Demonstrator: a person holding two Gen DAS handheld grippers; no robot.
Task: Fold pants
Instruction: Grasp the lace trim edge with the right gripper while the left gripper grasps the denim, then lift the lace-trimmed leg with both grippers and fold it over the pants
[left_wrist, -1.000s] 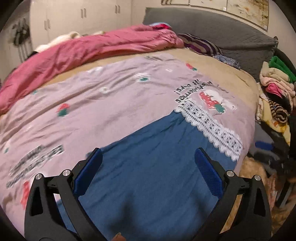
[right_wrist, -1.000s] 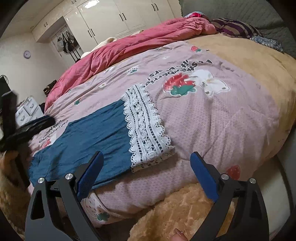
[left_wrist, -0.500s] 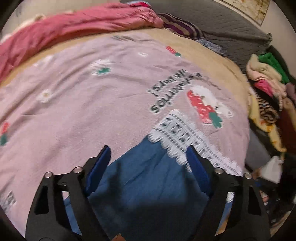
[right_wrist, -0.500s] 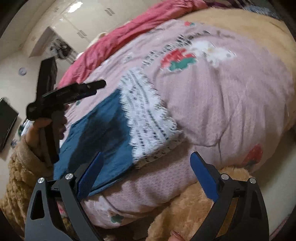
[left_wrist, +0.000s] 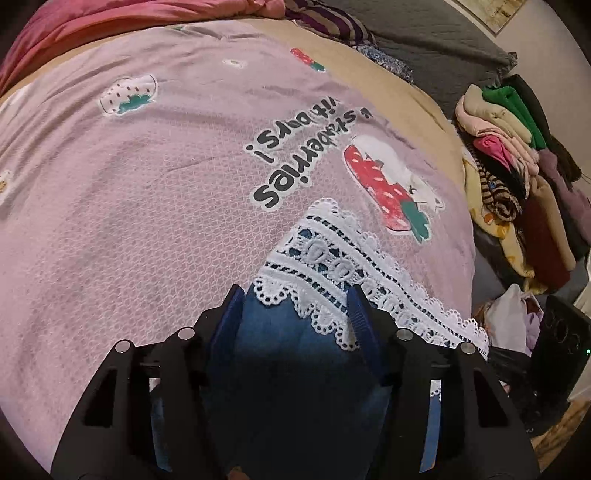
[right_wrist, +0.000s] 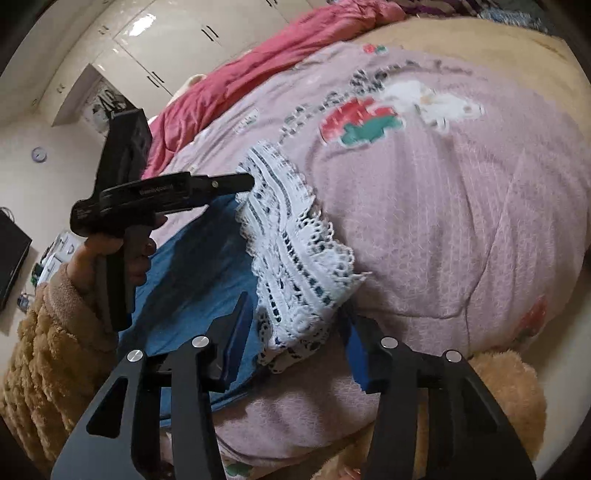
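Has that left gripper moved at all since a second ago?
Yes. The left gripper has moved forward and down along the blue pants toward the white lace hem, which now lies between its closing jaws.

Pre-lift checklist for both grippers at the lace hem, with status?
1. Left gripper jaws closing, straddling the far corner of the white lace hem: ok.
2. Right gripper jaws closing around the near hem corner: ok.
3. Pads actually pinching fabric: cannot tell.
4. Blue denim pants flat on the pink strawberry-print quilt: ok.
5. Both hem layers caught: cannot tell.
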